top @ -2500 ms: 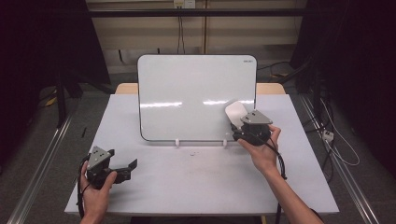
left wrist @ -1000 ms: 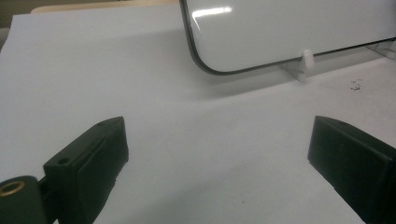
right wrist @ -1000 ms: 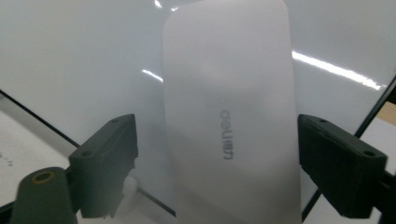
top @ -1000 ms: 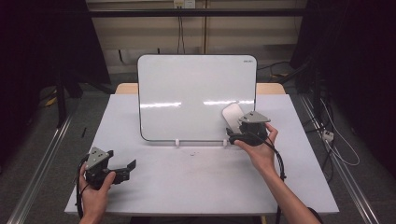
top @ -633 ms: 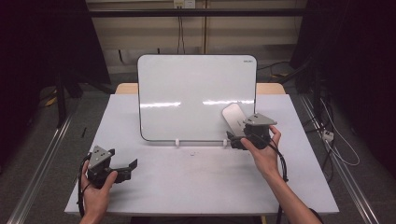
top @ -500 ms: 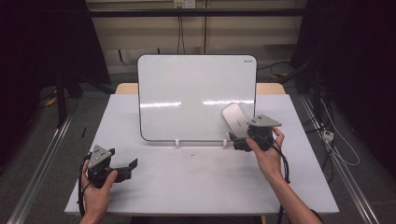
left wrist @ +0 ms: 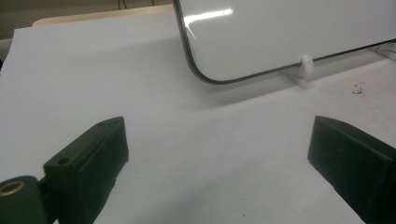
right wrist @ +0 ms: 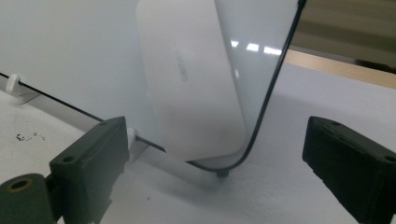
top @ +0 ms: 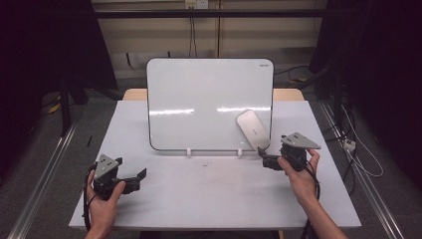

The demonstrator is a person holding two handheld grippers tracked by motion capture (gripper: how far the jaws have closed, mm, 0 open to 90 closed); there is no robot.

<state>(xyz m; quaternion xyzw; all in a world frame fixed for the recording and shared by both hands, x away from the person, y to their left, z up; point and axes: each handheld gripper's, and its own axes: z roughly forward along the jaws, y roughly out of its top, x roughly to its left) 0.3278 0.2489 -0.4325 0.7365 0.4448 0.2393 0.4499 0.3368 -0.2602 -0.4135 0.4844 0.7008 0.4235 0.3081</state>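
You are holding the left gripper (top: 130, 180) low at about seven o'clock on the white table (top: 209, 199), and its jaws are standing spread with nothing between them; in the left gripper view they are framing bare tabletop, with the lower corner of the whiteboard (left wrist: 299, 32) well ahead.

At the centre, toward twelve o'clock, the whiteboard (top: 209, 99) is standing upright on its small white clip feet (top: 189, 152), its face looking clean.

Moving right, the whiteboard eraser (top: 253, 129) is clinging flat to the board's face near its lower right corner, tilted, at roughly two o'clock from the table's middle. Your right gripper (top: 268, 160) is sitting just below and beside it at about four o'clock. Its jaws have just been opening and are now standing wide apart; in the right gripper view the eraser (right wrist: 191, 88) is lying ahead of them, untouched by either pad.

This looks like the release step: the eraser is parked on the board and you are letting it go. The next move probably calls for drawing the right gripper straight back without brushing the eraser or the board's edge.
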